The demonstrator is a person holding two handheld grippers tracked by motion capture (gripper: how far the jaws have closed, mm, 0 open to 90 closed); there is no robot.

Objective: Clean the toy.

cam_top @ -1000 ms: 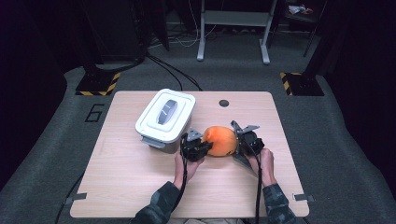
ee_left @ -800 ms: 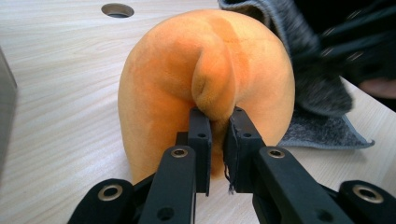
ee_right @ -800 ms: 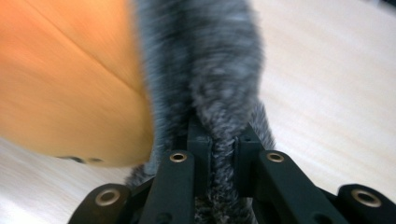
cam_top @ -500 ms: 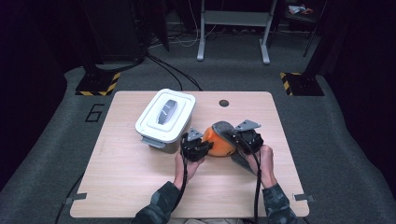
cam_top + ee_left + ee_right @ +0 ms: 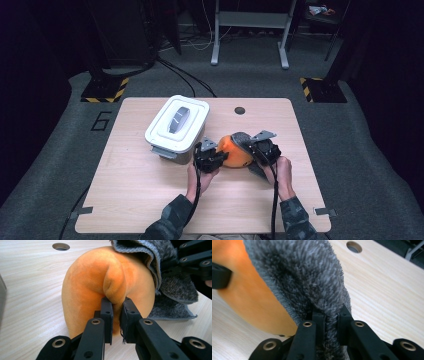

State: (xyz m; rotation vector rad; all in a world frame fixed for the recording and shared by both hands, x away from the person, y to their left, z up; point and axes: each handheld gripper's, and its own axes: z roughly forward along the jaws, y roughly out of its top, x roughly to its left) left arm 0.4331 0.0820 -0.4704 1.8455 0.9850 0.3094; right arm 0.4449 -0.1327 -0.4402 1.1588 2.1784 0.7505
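left gripper (image 5: pixel 115 306): fingers clenched on a pinched fold of the orange plush (image 5: pixel 100 282); no visible shift against the earlier high views.
right gripper (image 5: pixel 329 315): fingers clenched on the edge of the grey fuzzy cloth (image 5: pixel 312 277), pile bunched between the pads.
orange plush: directly ahead of the left fingers, bottom resting on the surface (image 5: pixel 30 290); in the high view sits between the two grippers (image 5: pixel 232 150).
grey fuzzy cloth: draped over the top and far side of the plush as seen from the left fingers (image 5: pixel 150 255); lower part trails onto the surface beyond the plush.
change: a second ago the plush top showed bare orange in the high view; now the grey cloth (image 5: pixel 243 139) lies over its right upper part, and the right gripper (image 5: pixel 264 148) has lifted and moved in over the plush.
meaning: looks like a wrap or cover step, roughly half done; left side of the plush still uncovered.
next, as a guess: carry the cloth edge farther across toward the left fingers, keeping the plush pinned.
risk: plush rolling if the left pinch slips; cloth sliding off the rounded top.
white lidded box (image 5: pixel 176 127): closed, just beyond the left gripper (image 5: pixel 207 156), untouched.
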